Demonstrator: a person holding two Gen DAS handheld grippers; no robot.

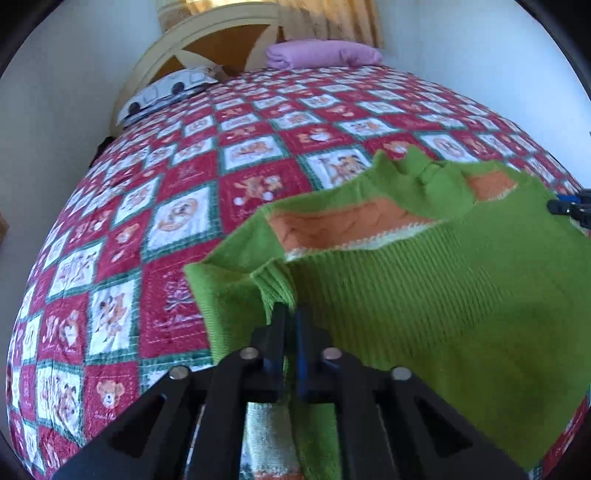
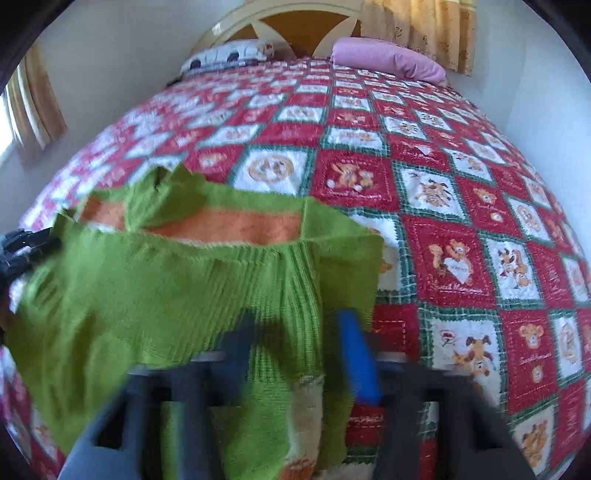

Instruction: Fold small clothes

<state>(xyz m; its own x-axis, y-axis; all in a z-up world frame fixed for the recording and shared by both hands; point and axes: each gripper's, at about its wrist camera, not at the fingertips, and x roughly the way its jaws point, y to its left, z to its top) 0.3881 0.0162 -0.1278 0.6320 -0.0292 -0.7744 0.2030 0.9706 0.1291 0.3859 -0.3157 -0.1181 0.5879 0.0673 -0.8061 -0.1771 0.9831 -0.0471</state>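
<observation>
Left wrist view shows the left gripper (image 1: 290, 314) with its two black fingers pressed together on a ribbed edge of a green knitted garment (image 1: 424, 288). The fabric bunches in a small fold just where the fingertips meet it, and from there the garment spreads to the right and away over the bed. An orange band (image 1: 332, 225) with a pale trim runs across the garment's far part, and its farthest green edge is rumpled. Beneath it lies a red, white and green patchwork quilt (image 1: 155, 206) printed with bears and dogs. At the head of the bed sit a folded pink blanket (image 1: 321, 53) and a white pillow with dark spots (image 1: 166, 94), against a cream headboard (image 1: 207, 33).

Right wrist view is blurred by motion. The right gripper (image 2: 299, 332) has green knit between its dark finger and its blue finger (image 2: 356, 354); the smear makes the fingers look spread, but they are closed on the garment's edge. The garment stretches leftward toward the other gripper, whose black tip shows at the left margin. Yellow curtains (image 2: 417, 26) hang behind the headboard.
</observation>
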